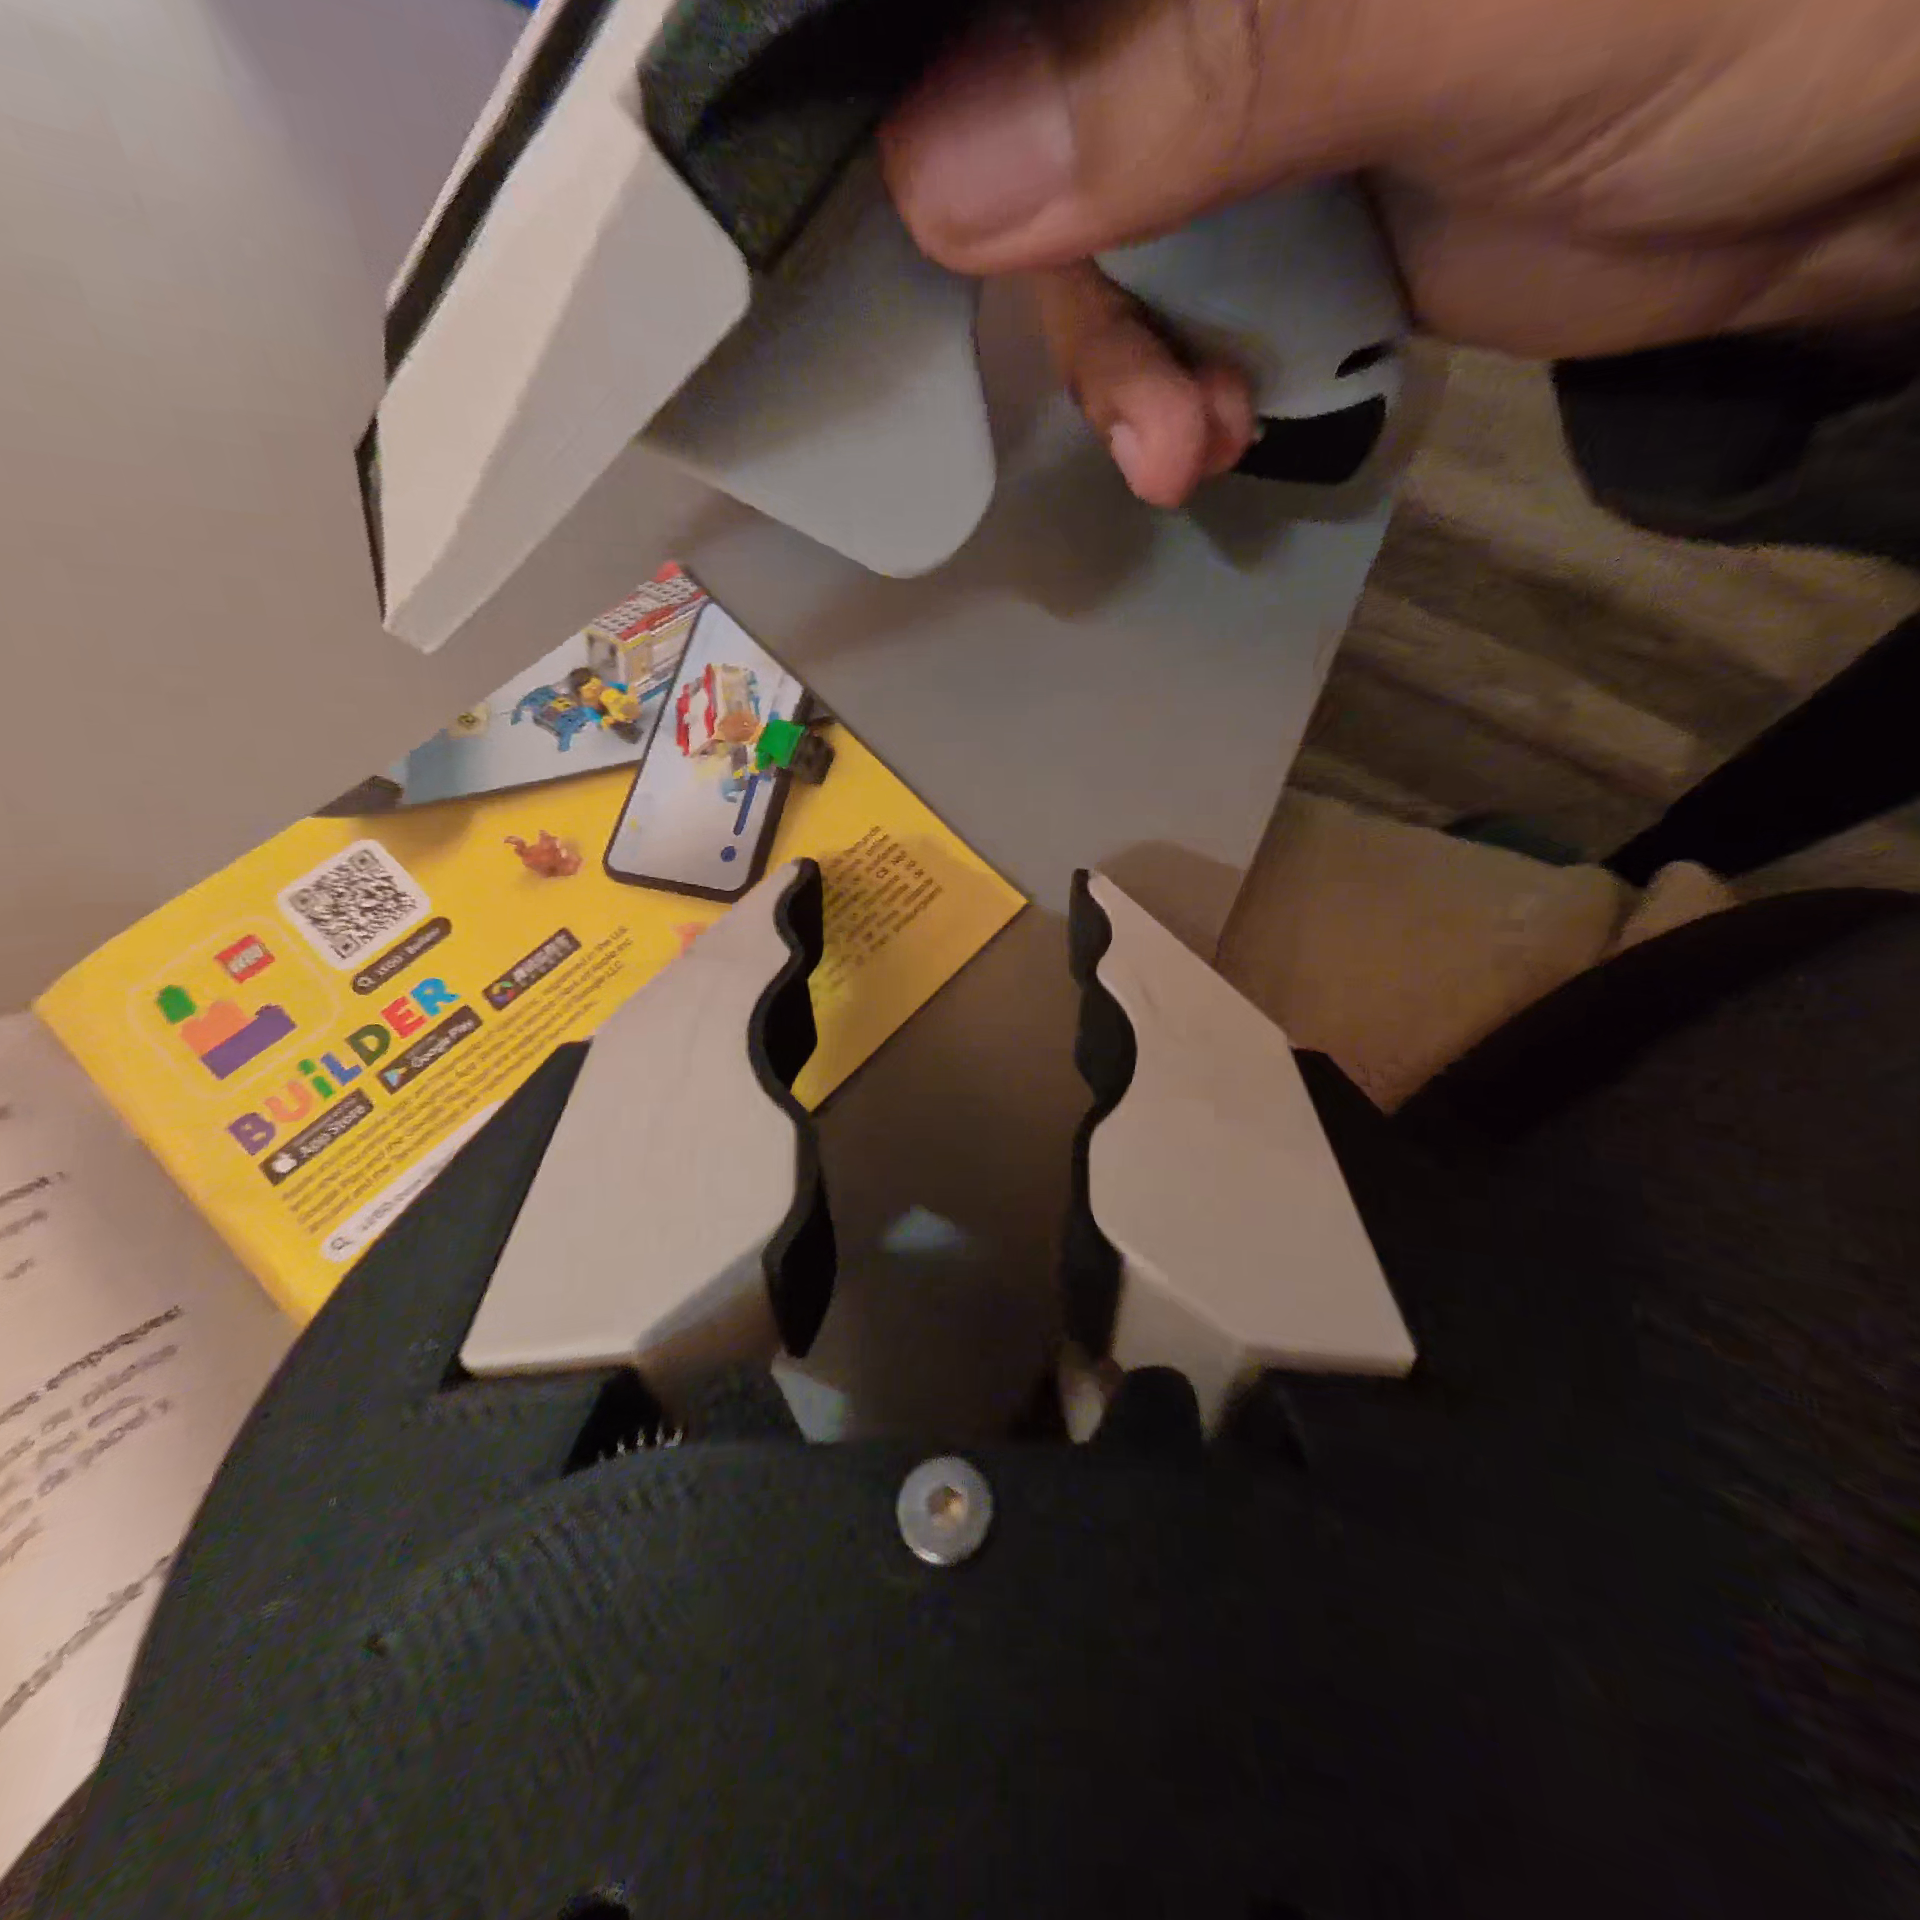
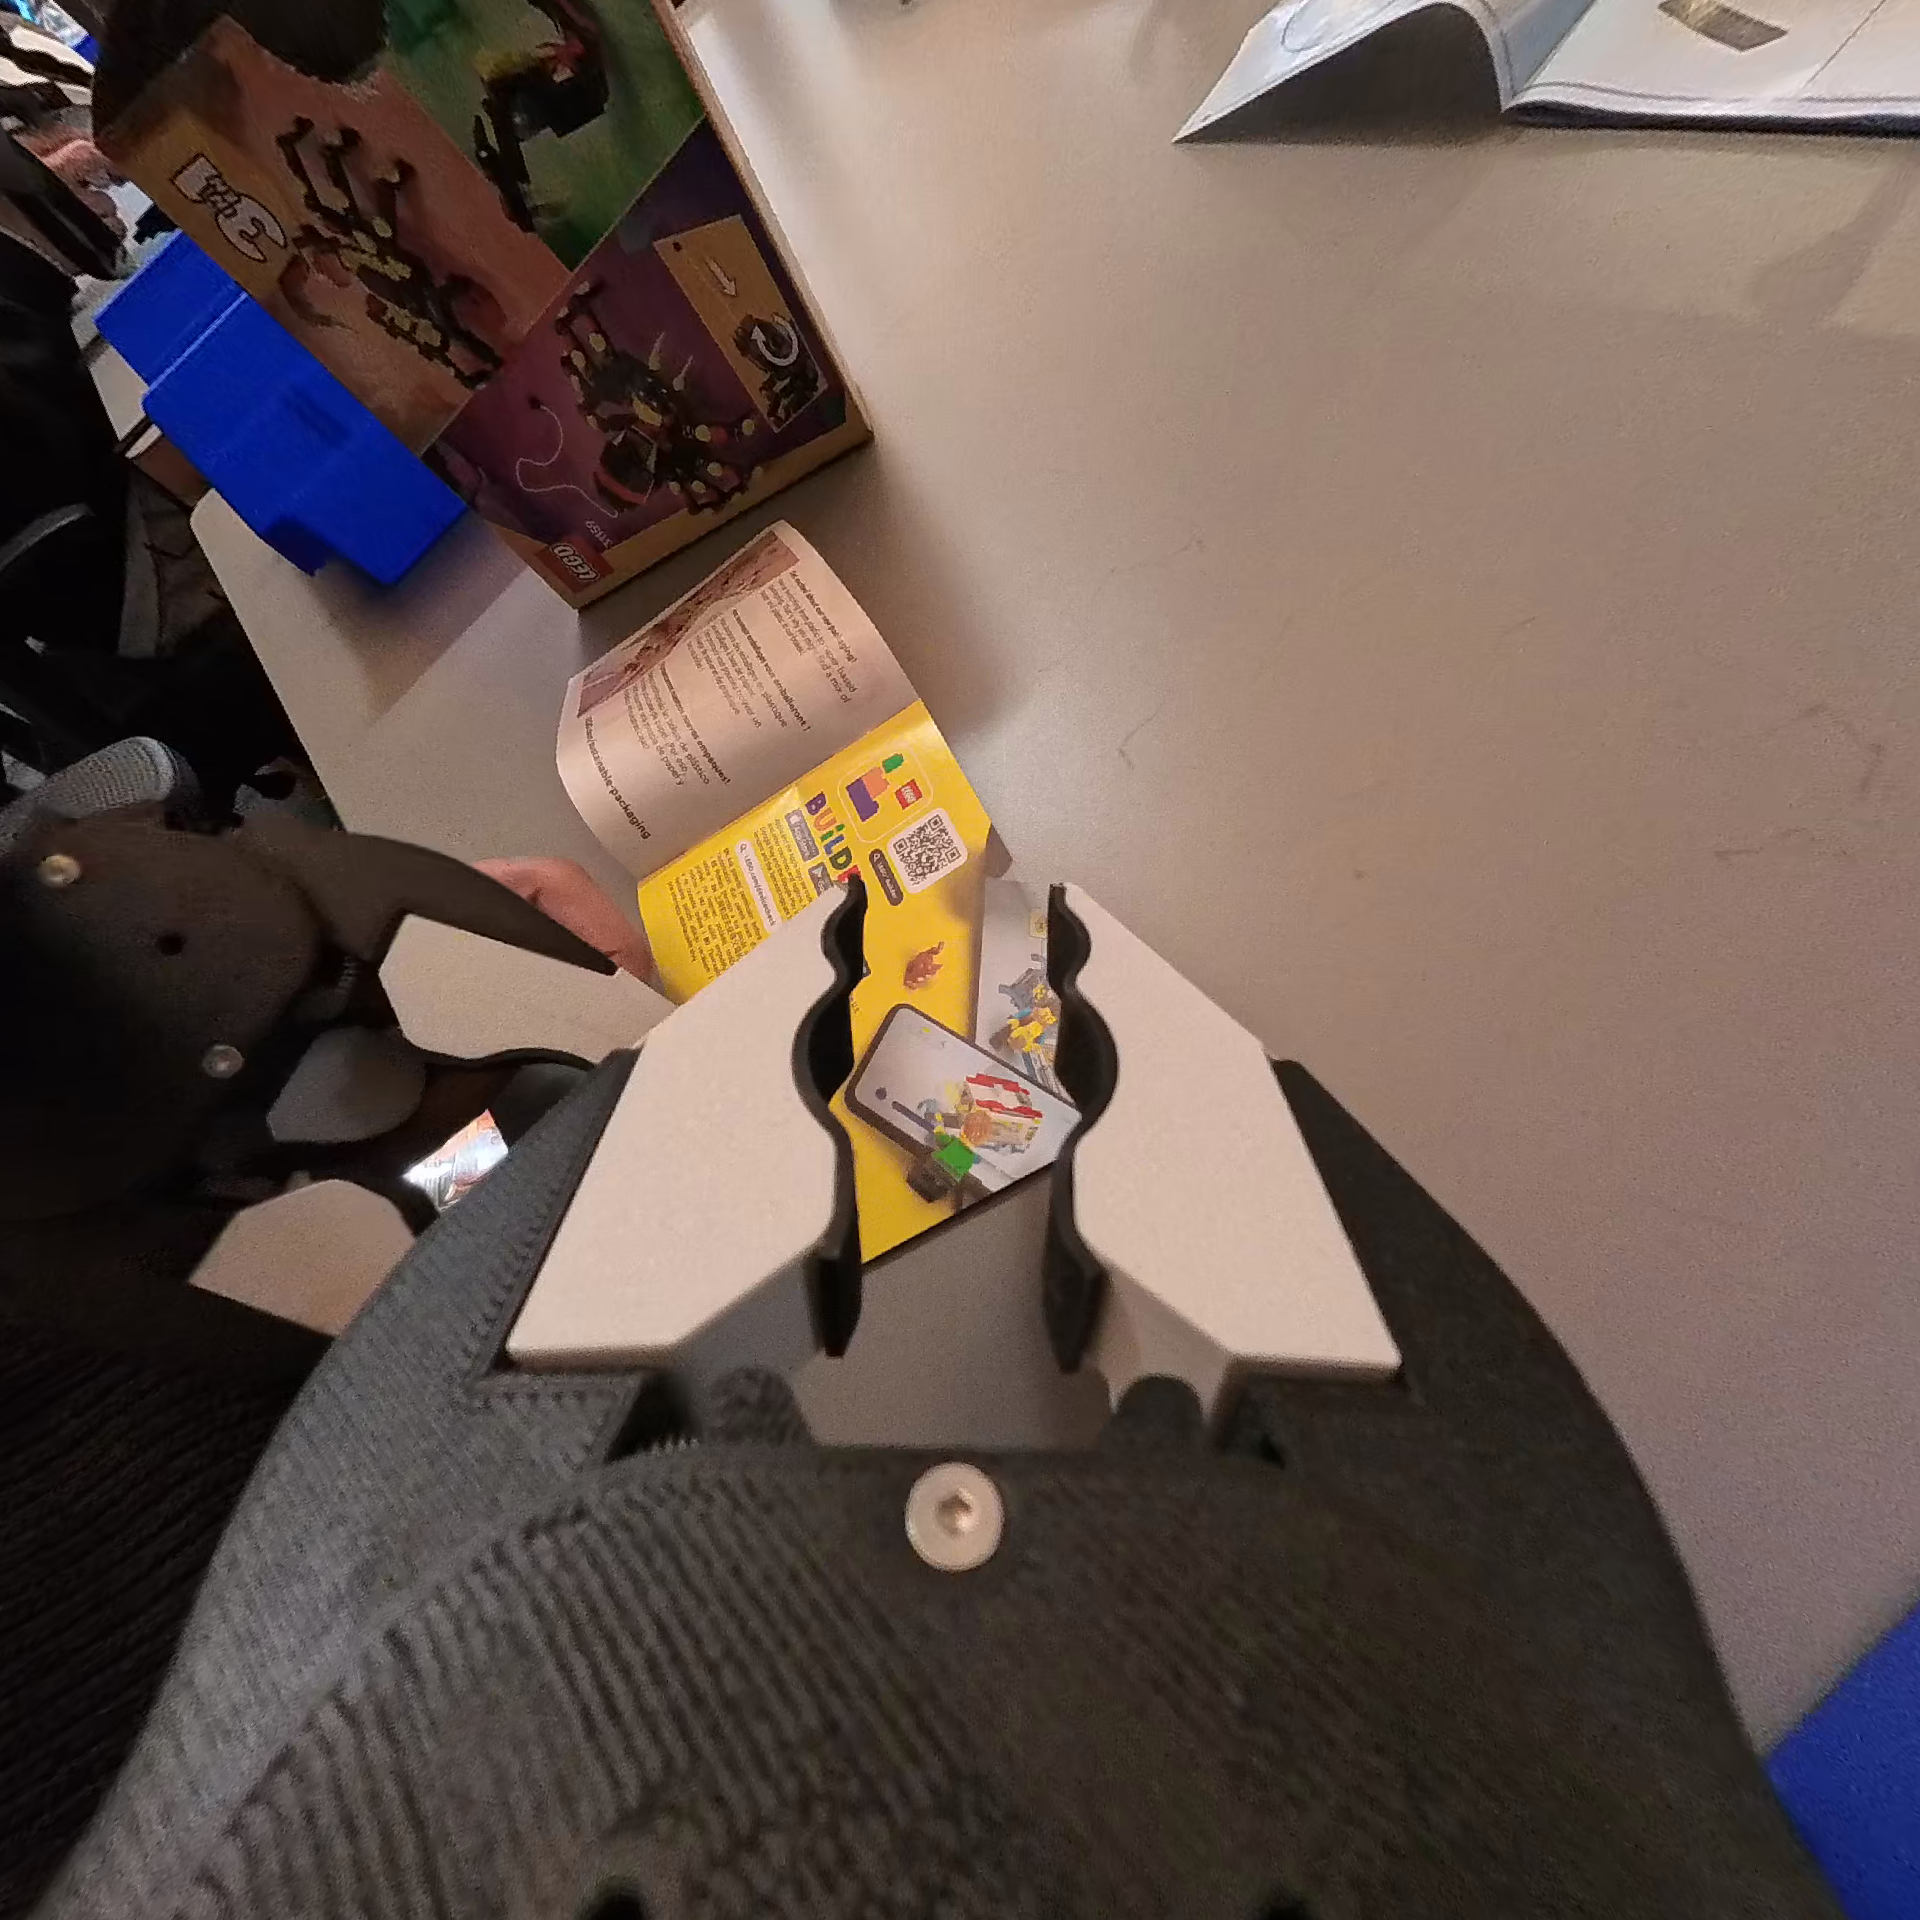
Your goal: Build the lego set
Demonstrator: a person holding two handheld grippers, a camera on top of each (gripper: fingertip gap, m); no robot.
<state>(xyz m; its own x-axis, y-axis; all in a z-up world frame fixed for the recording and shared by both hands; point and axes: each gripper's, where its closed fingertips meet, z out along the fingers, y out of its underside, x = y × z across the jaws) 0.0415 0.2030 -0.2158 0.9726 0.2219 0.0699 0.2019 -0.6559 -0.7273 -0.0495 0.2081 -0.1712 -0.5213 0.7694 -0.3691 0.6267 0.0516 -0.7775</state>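
An open instruction booklet (image 1: 499, 997) with a yellow page lies on the grey table (image 1: 156, 468). My left gripper (image 1: 943, 883) is open and empty, with its tips over the booklet's near right edge. My right gripper (image 2: 954, 894) is open and empty, hovering just above the booklet (image 2: 769, 790), whose corner shows between the jaws. In the left wrist view the right gripper (image 1: 582, 395) hangs over the booklet's far corner, held by a hand (image 1: 1403, 156). No loose bricks are in view.
A lego box (image 2: 499, 291) stands at the back left of the table, with a blue bin (image 2: 281, 416) beside it. A second open booklet (image 2: 1558, 73) lies far right. Another blue thing (image 2: 1849, 1766) sits near right. The table edge (image 1: 1320, 707) borders carpet (image 1: 1558, 675).
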